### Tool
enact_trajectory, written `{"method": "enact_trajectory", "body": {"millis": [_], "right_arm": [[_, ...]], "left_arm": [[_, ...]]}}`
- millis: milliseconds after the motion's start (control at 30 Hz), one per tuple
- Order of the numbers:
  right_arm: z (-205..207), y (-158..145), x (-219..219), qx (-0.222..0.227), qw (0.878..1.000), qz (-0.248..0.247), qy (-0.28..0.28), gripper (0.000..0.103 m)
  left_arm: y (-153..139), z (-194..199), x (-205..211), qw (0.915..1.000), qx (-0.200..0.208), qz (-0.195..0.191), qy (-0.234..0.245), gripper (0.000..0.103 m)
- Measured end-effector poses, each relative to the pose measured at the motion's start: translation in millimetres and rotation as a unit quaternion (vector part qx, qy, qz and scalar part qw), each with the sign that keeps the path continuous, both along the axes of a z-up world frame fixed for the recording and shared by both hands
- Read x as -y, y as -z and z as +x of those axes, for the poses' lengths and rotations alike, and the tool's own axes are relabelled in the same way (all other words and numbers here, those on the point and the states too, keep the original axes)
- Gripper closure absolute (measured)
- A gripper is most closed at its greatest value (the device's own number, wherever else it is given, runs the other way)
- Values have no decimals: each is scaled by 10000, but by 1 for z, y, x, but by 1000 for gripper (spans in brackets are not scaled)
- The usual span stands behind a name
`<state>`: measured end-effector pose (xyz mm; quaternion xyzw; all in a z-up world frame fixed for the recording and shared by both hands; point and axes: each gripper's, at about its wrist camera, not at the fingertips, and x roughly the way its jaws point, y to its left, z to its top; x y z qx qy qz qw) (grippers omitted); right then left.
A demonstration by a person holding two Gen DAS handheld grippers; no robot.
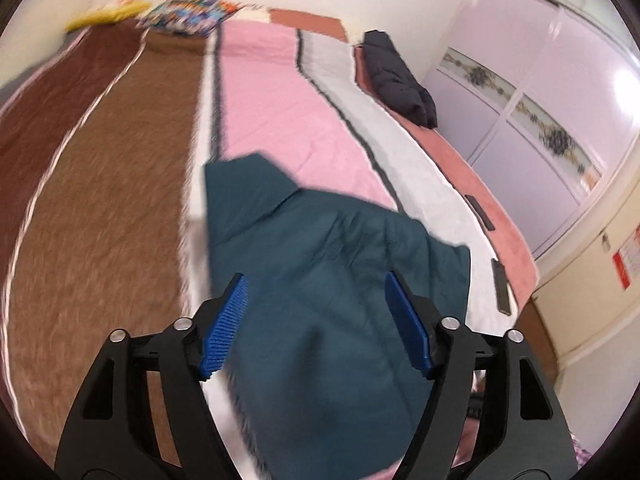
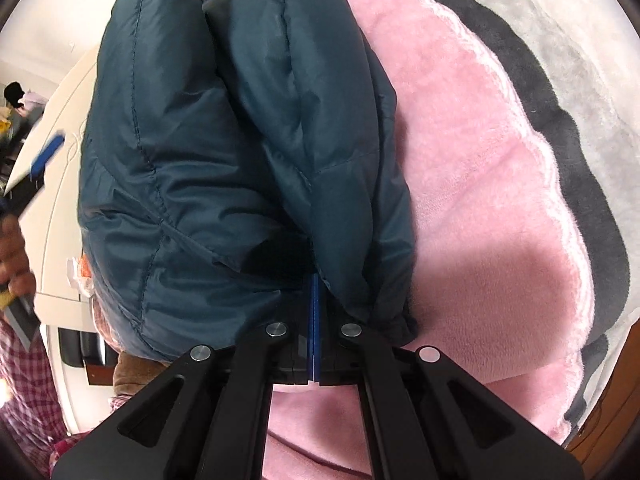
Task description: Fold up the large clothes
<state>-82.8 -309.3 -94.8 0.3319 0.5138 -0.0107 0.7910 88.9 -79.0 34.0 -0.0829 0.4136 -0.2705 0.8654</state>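
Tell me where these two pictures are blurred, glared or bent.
Left wrist view: motion blur smears the brown blanket and the bed's far end; glare washes the wardrobe doors; the fisheye bows the blanket's stripes. Right wrist view: the teal jacket is sharp, the left gripper at the edge is streaked.

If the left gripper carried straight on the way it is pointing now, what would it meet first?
Most likely the teal jacket: it fills the space ahead of the left gripper, whose jaws stand open around nothing. Depth is hard to judge.

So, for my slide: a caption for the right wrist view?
Right gripper shut on teal jacket over pink blanket.
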Motion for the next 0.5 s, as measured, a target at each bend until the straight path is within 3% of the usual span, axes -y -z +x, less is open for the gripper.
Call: {"method": "enact_trajectory", "body": {"millis": [200,433,500], "right_arm": [[-5,-3,3,32,10000,-81,5,103],[-5,-11,-2,-24,9999,-125,22,103],[-5,-11,-4,-20,9999,-113,46,103]], "left_arm": [[53,-26,-27,9949,-879,-480,-77,28],[105,-32,-4,9911,-1212,-520,201,27],[118,-31,2,9885,-1379,-602,155,18]]}}
